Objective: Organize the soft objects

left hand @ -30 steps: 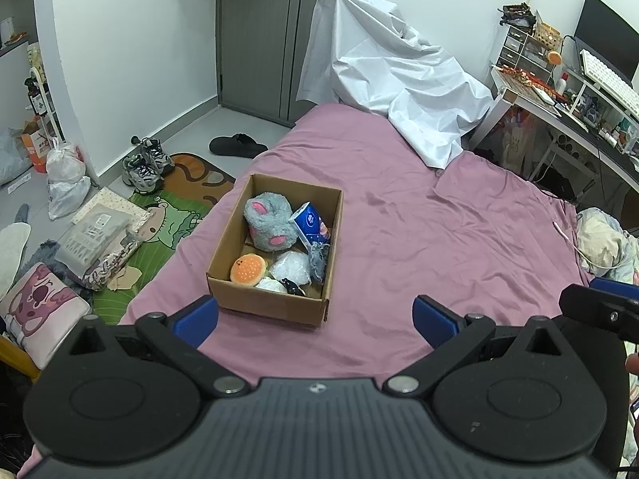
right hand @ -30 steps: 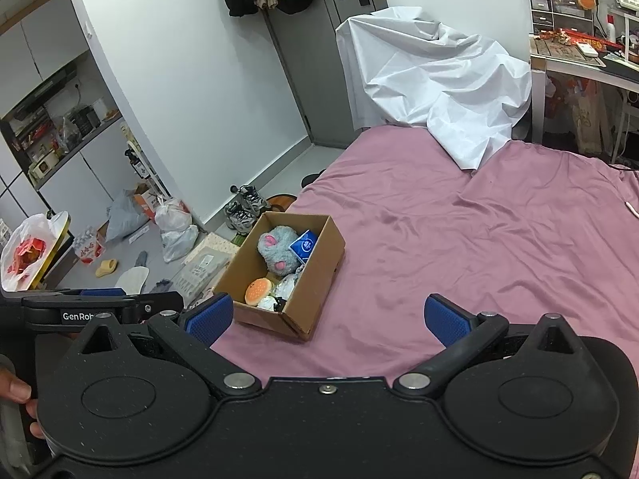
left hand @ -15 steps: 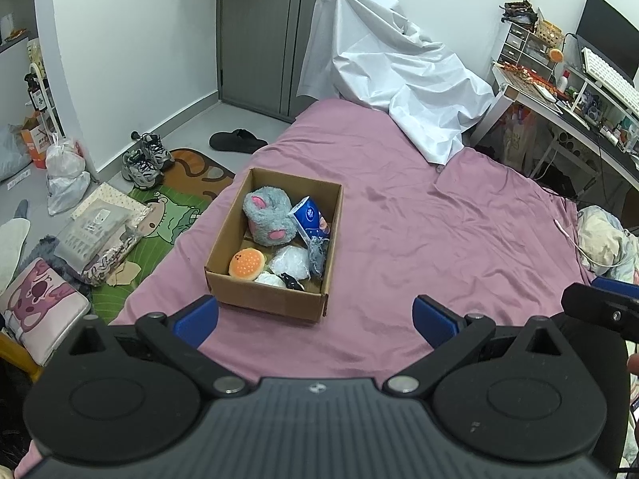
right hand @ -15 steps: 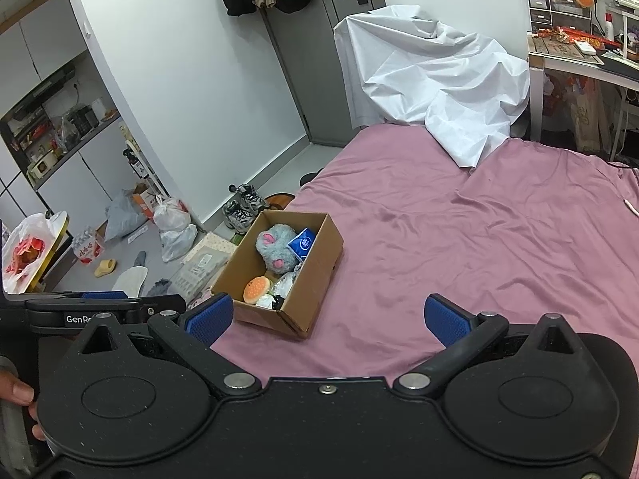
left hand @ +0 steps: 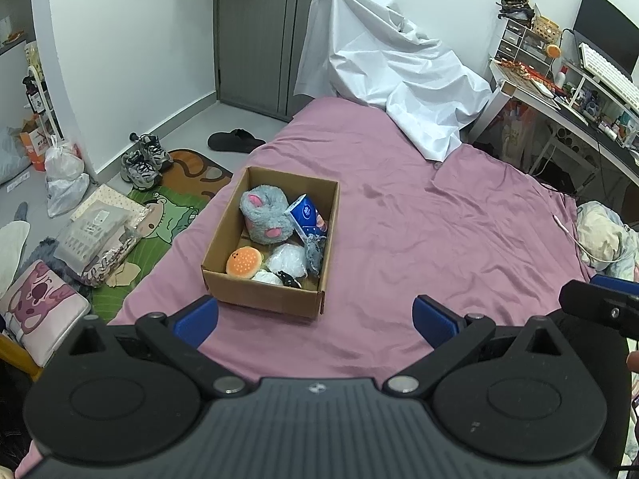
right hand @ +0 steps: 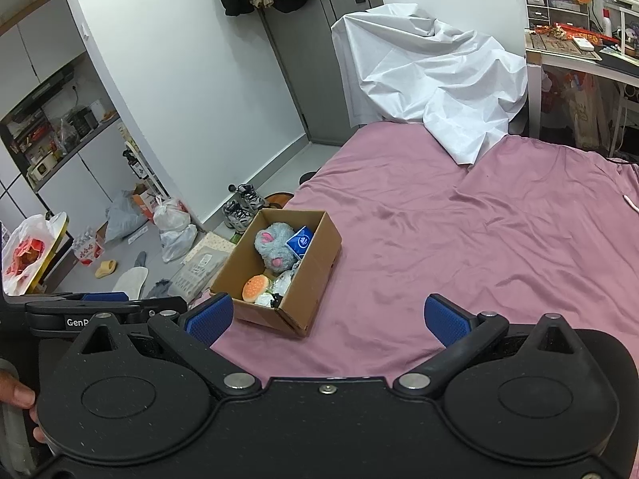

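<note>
A cardboard box [left hand: 263,299] [right hand: 315,283] stands on the purple bed near its left edge. Inside lie a grey plush mouse [left hand: 263,217] [right hand: 274,246], a blue tissue pack [left hand: 305,215] [right hand: 299,241], an orange burger plush [left hand: 243,262] [right hand: 255,287], a white crinkled bag [left hand: 287,257] and a small grey item [left hand: 314,253]. My left gripper [left hand: 315,315] hangs open just short of the box, with nothing between its fingers. Open and empty too, my right gripper [right hand: 326,313] hovers near the box's front right corner.
A white sheet [left hand: 395,80] drapes over something at the bed's far end. A cluttered desk [left hand: 567,92] stands to the right. Shoes [left hand: 143,159], bags and a green mat [left hand: 159,219] cover the floor left of the bed. A bundle of cloth [left hand: 603,235] lies at the bed's right edge.
Both grippers have drawn back and risen slightly, so the box sits a little farther away in both views. Both stay open.
</note>
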`<state>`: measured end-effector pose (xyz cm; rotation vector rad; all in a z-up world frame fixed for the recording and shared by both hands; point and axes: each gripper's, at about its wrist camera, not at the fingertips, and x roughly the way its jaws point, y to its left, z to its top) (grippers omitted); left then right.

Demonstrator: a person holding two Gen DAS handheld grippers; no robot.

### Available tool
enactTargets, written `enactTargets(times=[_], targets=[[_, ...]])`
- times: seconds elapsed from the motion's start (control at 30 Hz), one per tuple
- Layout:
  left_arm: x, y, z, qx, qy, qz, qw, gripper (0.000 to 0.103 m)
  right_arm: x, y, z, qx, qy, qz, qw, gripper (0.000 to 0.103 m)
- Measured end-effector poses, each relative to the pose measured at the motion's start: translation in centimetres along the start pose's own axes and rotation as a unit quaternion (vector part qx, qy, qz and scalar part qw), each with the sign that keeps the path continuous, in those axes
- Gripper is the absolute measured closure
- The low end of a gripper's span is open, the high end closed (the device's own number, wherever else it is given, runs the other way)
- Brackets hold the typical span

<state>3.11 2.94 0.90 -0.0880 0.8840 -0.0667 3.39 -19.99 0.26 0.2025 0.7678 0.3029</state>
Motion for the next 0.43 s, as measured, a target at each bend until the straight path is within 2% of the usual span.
enactTargets(times=[0.43], targets=[[-0.81, 0.49, 0.33, 0.001, -0.026, 0.000, 0.9997, 0.000, 0.20, -0.09, -0.29, 0.000, 0.004, -0.001, 1.000, 0.000]])
